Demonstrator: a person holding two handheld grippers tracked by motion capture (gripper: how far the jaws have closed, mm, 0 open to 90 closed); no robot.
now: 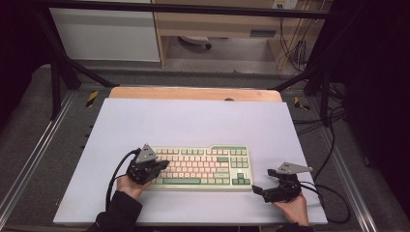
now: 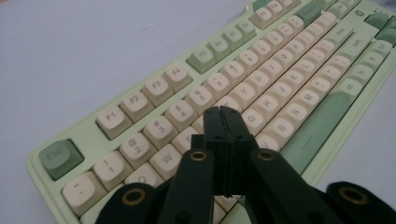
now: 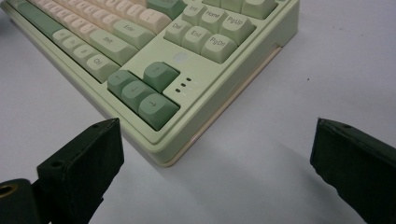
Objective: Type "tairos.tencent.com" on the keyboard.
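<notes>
Left tongs (image 2: 223, 112), closed to a point for key-pressing, hover over the pale green plastic keyboard (image 1: 200, 167); right tongs (image 1: 263, 181) wait open beside its corner.

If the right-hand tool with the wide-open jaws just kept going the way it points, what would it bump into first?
Most likely the keyboard: the right tool points at its near corner by the arrow keys, with bare white table cover between. Depth is hard to judge, so the corner might slip between the open jaws first.

High view: mat (image 1: 193, 121) evenly lit from overhead, room edges dark, image soft. Gripper views: far keys on keyboard (image 2: 261, 70) blurred, soft shadows under the jaws, no glare.
</notes>
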